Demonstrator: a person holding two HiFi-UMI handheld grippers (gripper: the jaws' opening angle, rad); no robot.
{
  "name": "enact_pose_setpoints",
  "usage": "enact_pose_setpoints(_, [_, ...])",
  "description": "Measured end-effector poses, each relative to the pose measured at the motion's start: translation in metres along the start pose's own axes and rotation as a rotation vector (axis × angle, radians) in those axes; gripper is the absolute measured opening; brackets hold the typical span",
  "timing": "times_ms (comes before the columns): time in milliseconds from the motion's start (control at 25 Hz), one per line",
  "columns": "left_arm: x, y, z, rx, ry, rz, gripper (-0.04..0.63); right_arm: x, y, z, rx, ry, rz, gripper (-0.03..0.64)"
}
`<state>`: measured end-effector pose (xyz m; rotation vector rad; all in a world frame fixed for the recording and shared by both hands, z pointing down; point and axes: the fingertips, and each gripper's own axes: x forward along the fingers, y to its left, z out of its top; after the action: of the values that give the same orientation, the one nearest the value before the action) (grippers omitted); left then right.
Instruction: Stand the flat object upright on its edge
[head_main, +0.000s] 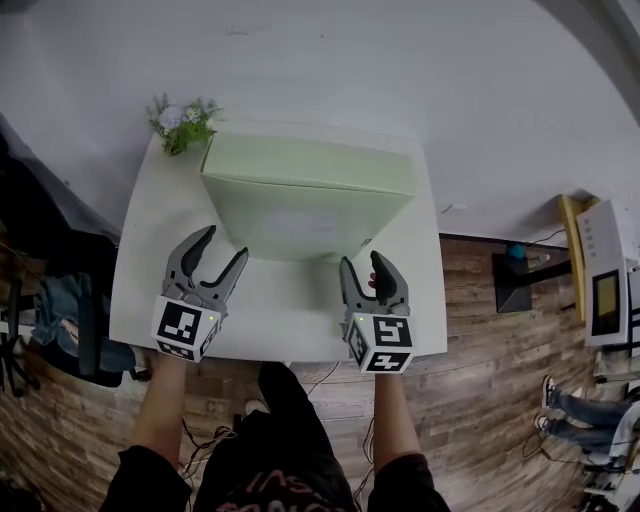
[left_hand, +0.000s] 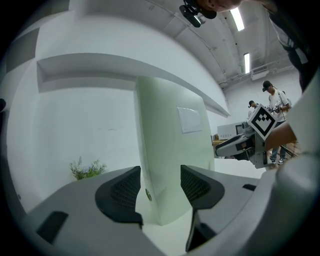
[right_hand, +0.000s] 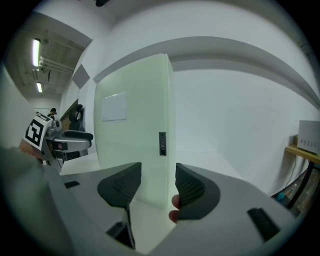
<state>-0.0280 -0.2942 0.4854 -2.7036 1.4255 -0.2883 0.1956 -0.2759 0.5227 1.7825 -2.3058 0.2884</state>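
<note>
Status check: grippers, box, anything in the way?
Left gripper and right gripper open, jaws apart, not clamped on anything. Pale green box standing upright on white table. Small plant at far left corner, not in the way.

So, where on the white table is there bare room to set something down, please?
Bare: the white table's left strip beside the upright pale green flat box, and its front between the left gripper and the right gripper. Crowded: the far left corner, by the small flower plant.
</note>
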Motion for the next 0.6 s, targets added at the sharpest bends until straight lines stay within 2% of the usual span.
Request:
enact_pose_setpoints(320, [-0.039,-0.008,0.026,-0.024,0.026,0.023,0.221,-0.048,0.018,0.025,-0.002,0.007,-0.019,0.179])
enact_pose_setpoints(600, [-0.078,-0.029,0.056,-0.035,0.044,0.022,0.169,-0.095,0.04,0.051,-0.008,-0.01,-0.057,0.104])
